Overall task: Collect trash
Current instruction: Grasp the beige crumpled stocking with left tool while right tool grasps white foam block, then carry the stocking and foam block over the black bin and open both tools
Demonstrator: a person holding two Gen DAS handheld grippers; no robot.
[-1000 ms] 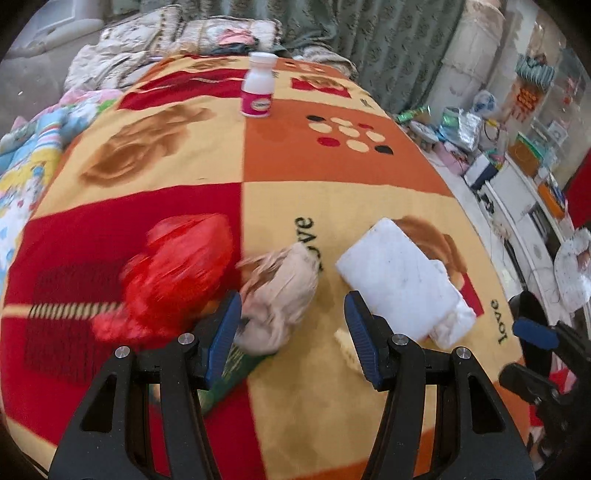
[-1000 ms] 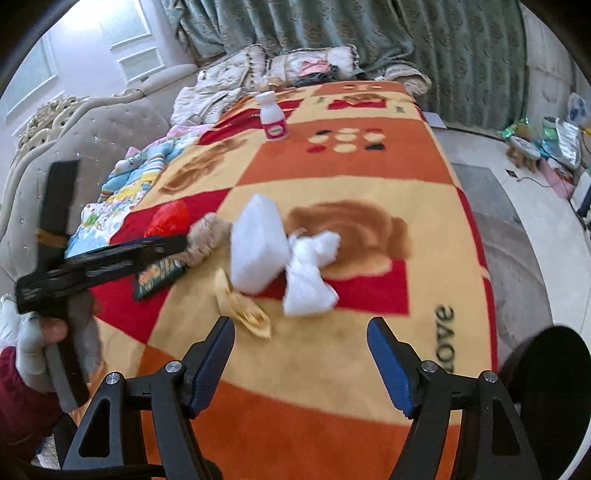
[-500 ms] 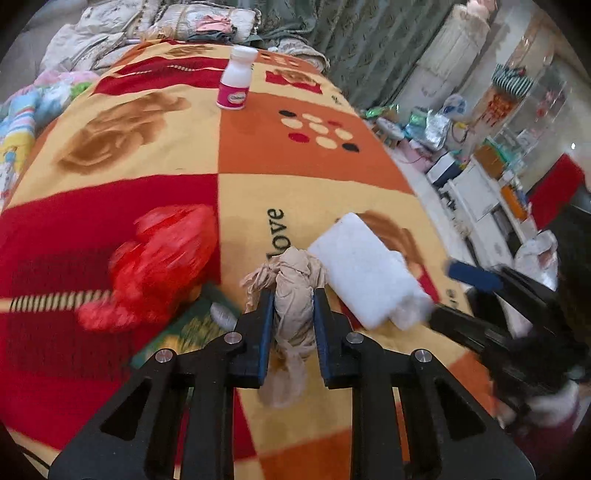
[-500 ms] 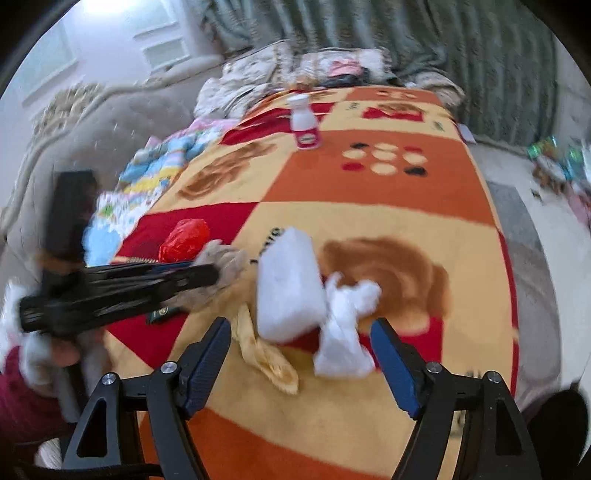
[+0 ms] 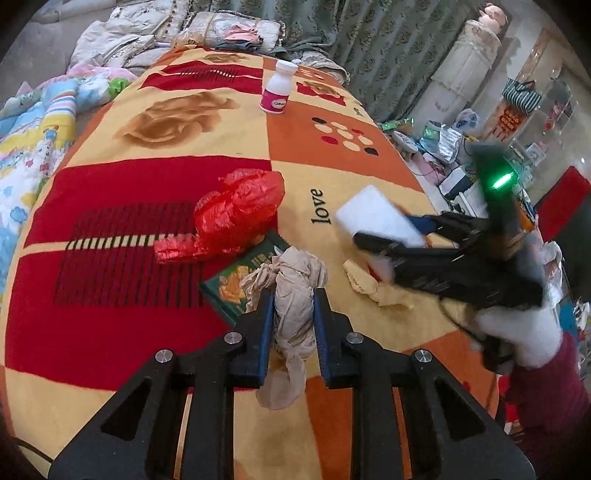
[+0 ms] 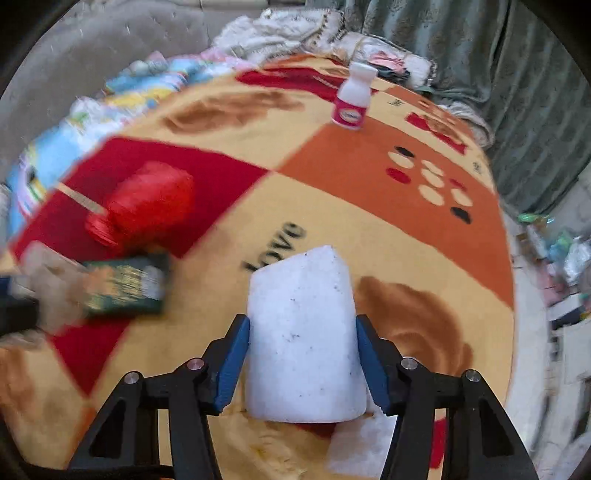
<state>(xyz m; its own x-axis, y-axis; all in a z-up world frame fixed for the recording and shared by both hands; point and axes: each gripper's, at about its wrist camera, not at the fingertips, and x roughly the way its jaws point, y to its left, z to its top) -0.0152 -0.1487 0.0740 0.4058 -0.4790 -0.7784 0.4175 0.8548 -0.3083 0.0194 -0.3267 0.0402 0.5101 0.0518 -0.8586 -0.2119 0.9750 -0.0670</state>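
My left gripper (image 5: 293,307) is shut on a crumpled beige rag (image 5: 291,295) and holds it just above the blanket. My right gripper (image 6: 302,332) has its blue pads against both sides of a white foam block (image 6: 303,332), which also shows in the left wrist view (image 5: 376,216). A crumpled red plastic bag (image 5: 236,214) lies left of centre and shows in the right wrist view (image 6: 147,201). A green packet (image 5: 240,280) lies under the rag; it also shows in the right wrist view (image 6: 125,286). A yellow scrap (image 5: 373,288) and white tissue (image 6: 358,448) lie near the block.
A white bottle with a pink label (image 5: 277,92) stands at the far end of the patterned blanket (image 5: 184,125); the right wrist view shows it too (image 6: 352,98). Bedding and cushions (image 5: 122,33) lie at the back left. Clutter (image 5: 439,136) covers the floor on the right.
My left gripper closed on the beige rag and lifted it slightly. My right gripper moved forward over the white foam block and closed onto its sides.
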